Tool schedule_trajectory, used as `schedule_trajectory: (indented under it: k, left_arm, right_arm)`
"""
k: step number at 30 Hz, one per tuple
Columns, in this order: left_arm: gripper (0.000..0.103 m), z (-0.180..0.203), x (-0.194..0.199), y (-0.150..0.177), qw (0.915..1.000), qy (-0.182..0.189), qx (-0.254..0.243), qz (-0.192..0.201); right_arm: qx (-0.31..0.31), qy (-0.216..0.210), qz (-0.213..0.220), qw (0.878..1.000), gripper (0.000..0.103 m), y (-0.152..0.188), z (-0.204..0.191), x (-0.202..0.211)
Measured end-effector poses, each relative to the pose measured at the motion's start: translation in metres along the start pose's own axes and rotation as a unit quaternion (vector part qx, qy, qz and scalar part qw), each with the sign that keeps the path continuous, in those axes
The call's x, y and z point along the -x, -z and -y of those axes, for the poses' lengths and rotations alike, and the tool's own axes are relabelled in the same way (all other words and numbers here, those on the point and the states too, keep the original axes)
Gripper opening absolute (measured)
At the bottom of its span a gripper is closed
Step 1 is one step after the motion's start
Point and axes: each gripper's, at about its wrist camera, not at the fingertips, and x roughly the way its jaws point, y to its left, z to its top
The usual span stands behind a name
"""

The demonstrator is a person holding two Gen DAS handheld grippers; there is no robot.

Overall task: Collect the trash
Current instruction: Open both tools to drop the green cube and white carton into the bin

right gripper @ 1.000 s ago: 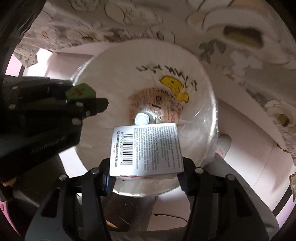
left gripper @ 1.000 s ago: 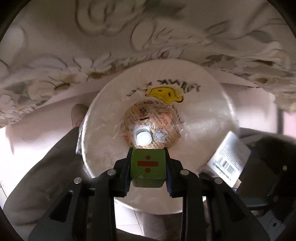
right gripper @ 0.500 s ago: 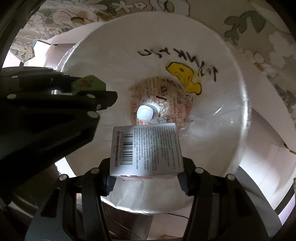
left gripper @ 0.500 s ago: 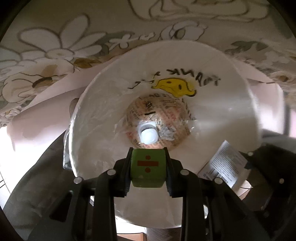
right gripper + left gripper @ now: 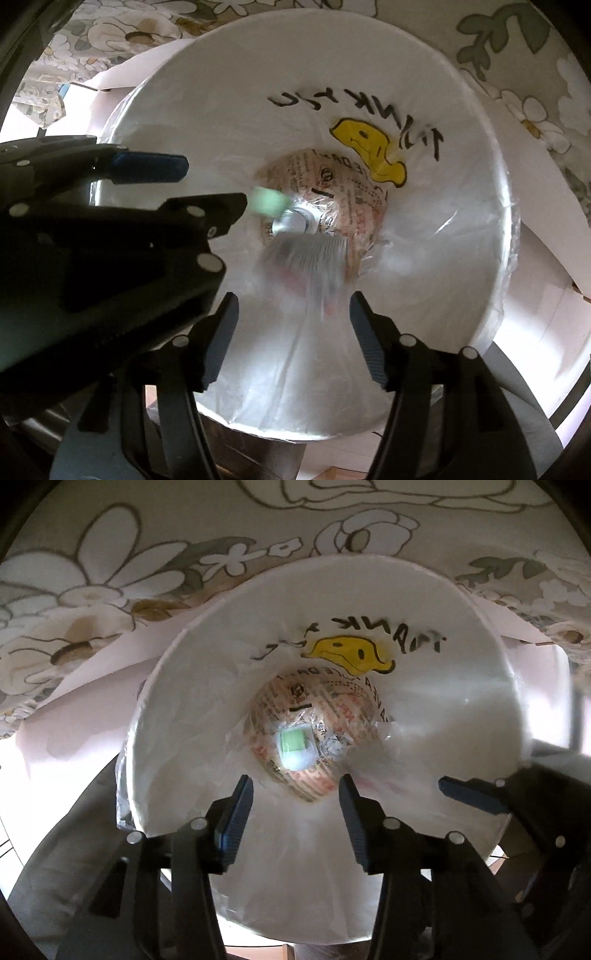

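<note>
Both grippers hang over a round white trash bin lined with a plastic bag (image 5: 424, 716) that has a yellow smiley face printed on it (image 5: 443, 229). My left gripper (image 5: 295, 805) is open and empty. The green block (image 5: 293, 742) is falling into the bin below it, and it also shows blurred in the right wrist view (image 5: 269, 201). My right gripper (image 5: 291, 328) is open and empty. The white printed box (image 5: 306, 258) is a blur falling toward the bin's bottom. Printed wrapper trash (image 5: 332, 716) lies at the bottom.
A floral tablecloth (image 5: 147, 572) hangs over a white table edge behind the bin. The right gripper's fingers (image 5: 476, 794) reach in at the right of the left wrist view. The left gripper (image 5: 147, 166) fills the left of the right wrist view.
Both grippers have opened. The green block has dropped from the left one and the white box from the right one, both falling into the bin.
</note>
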Motion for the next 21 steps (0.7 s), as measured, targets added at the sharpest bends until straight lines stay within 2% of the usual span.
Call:
schedule_trajectory:
  k: [15, 21]
  left_arm:
    - [0.051, -0.009, 0.003, 0.004, 0.9999, -0.004, 0.011, -0.001]
    - [0.051, -0.007, 0.016, 0.013, 0.9997, -0.013, 0.007, 0.019]
  right_arm:
    - [-0.007, 0.003, 0.007, 1.000, 0.064, 0.004, 0.001, 0.008]
    - [0.001, 0.023, 0.008, 1.000, 0.064, 0.019, -0.001, 0.017]
